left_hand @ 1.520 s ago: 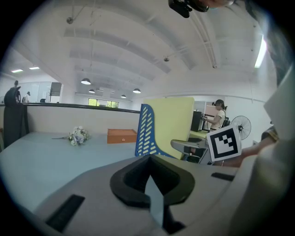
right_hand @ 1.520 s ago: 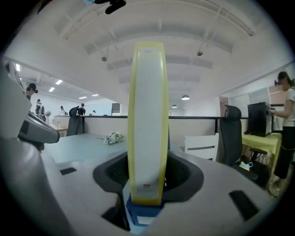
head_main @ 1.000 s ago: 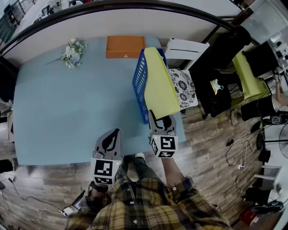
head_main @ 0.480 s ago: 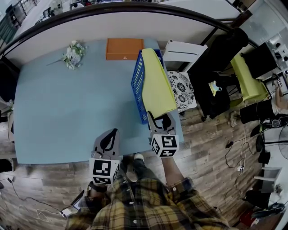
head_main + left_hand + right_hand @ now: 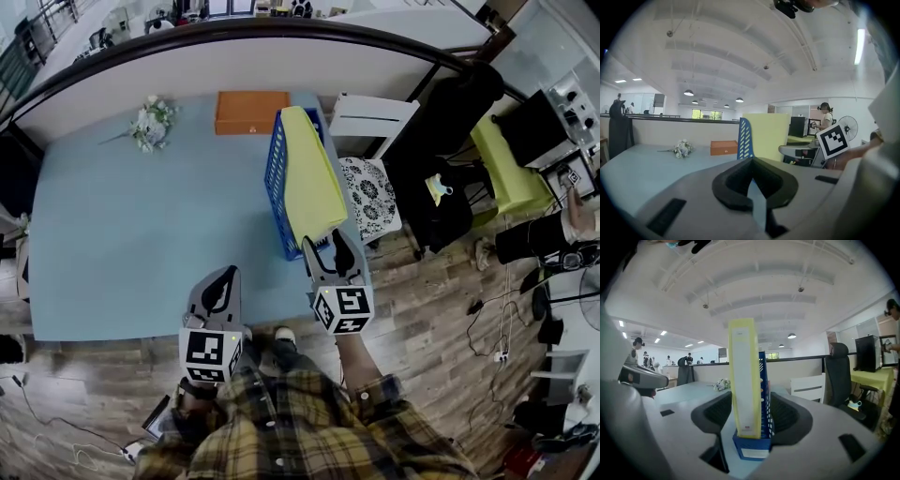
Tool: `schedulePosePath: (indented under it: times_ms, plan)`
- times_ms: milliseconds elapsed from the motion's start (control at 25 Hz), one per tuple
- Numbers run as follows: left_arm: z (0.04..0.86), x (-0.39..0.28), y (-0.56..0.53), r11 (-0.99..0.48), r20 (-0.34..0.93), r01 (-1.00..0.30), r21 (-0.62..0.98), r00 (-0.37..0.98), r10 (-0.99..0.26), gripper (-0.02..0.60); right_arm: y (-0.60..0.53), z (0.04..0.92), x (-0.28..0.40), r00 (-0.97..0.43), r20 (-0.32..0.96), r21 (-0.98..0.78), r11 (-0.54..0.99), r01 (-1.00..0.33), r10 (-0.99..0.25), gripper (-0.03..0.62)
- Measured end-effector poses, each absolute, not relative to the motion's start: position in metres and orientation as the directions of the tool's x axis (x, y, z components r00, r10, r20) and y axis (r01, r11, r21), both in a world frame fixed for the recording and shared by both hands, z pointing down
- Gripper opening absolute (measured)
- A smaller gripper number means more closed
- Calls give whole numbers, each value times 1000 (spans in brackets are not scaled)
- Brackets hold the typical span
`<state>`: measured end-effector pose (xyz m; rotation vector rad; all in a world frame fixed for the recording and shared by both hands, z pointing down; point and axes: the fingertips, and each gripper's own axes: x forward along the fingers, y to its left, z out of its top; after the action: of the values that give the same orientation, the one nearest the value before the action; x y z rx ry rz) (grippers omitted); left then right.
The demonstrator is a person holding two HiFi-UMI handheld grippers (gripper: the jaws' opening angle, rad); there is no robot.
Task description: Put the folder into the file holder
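The yellow folder (image 5: pixel 314 183) stands upright inside the blue file holder (image 5: pixel 277 178), and its upper part comes out above the blue lattice wall. The file holder stands on the light blue bench (image 5: pixel 141 244), along the bench's right edge. In the right gripper view the narrow spine of the folder, with a long white label on it, faces the camera, and the blue front of the holder is below it.

The right hand-held gripper (image 5: pixel 325 246) is at the near end of the file holder. Its jaws have just been opening and they stand wide apart. The spine of the folder shows between them, but no pad touches the folder or the holder.

The left hand-held gripper (image 5: pixel 228 274) is over the near edge of the bench, well apart from the file holder. Its jaws are together at the tips and hold nothing.

An orange box (image 5: pixel 251 112) lies at the far edge of the bench, just beside the far end of the holder. A small bunch of flowers (image 5: pixel 150 122) lies more to the left. Beyond the right edge of the bench are a white chair (image 5: pixel 370 114) and a seat with a black and white pattern (image 5: pixel 370 197)
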<state>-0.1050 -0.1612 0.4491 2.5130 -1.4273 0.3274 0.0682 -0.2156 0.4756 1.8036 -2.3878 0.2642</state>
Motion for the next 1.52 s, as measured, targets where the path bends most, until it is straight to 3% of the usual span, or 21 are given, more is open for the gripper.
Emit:
schedulePosePath:
  times_ms: [520,880,1080,1520]
  plan:
    - [430,-73,-141,-508,253,-859,62,506,-825,-8,-157,441,94,-412,184,-110,397,-911,-893,239]
    - [429,-62,-128,-491,244,-868,69,492,-836,-8,-120,437,87,-560,223,-156,538,-828,-798,224]
    - [433,-60,-119,-483,256,-872,79,486,-836,-8,-105,443,82,-608,234,-192,577,-794,-758,118]
    - [445,-55,-100,-505,292,-857,100,510,-809,-8,-87,448,84,-634,234,-210,599,-773,-737,3]
